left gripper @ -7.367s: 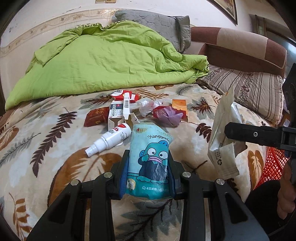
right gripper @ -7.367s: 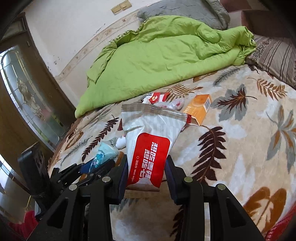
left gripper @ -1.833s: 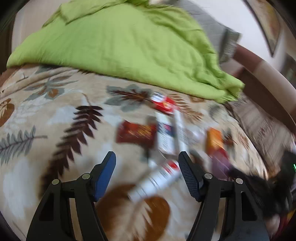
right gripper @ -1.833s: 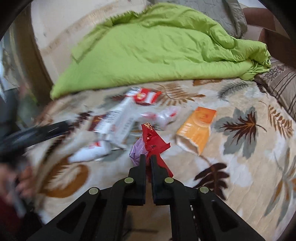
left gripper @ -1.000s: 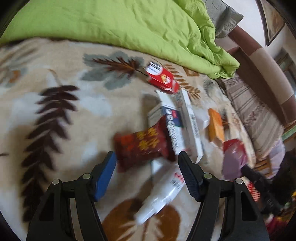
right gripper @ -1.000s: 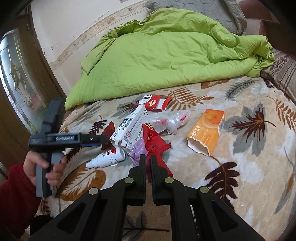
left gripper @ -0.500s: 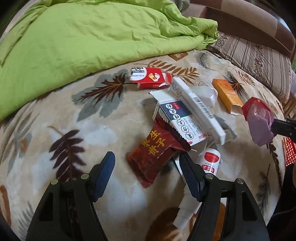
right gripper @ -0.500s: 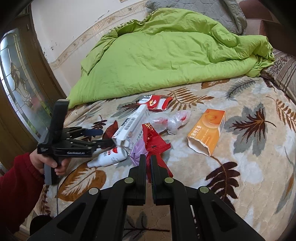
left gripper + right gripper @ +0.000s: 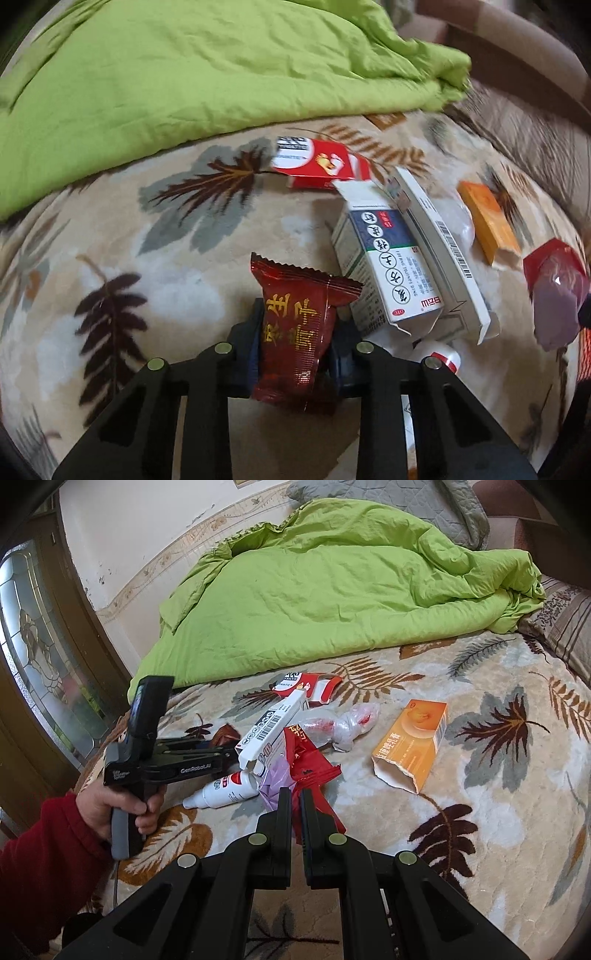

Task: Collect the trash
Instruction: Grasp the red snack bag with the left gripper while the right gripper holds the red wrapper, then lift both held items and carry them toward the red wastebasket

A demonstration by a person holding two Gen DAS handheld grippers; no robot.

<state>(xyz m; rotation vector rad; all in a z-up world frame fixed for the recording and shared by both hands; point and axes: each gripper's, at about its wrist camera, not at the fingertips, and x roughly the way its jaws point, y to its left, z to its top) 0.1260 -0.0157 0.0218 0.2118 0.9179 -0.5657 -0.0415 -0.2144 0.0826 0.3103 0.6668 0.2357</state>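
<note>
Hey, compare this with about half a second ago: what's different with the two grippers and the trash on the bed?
The left gripper moved in and closed on the dark red snack packet, which had been lying ahead of its open fingers. The right gripper still pinches the red and purple wrapper. The orange box, white spray bottle and medicine boxes lie where they were.

Leaf-patterned bed blanket (image 9: pixel 517 812), crumpled green duvet (image 9: pixel 332 590), grey pillow (image 9: pixel 406 498), cream wall (image 9: pixel 147 517), stained-glass door (image 9: pixel 37 627)
</note>
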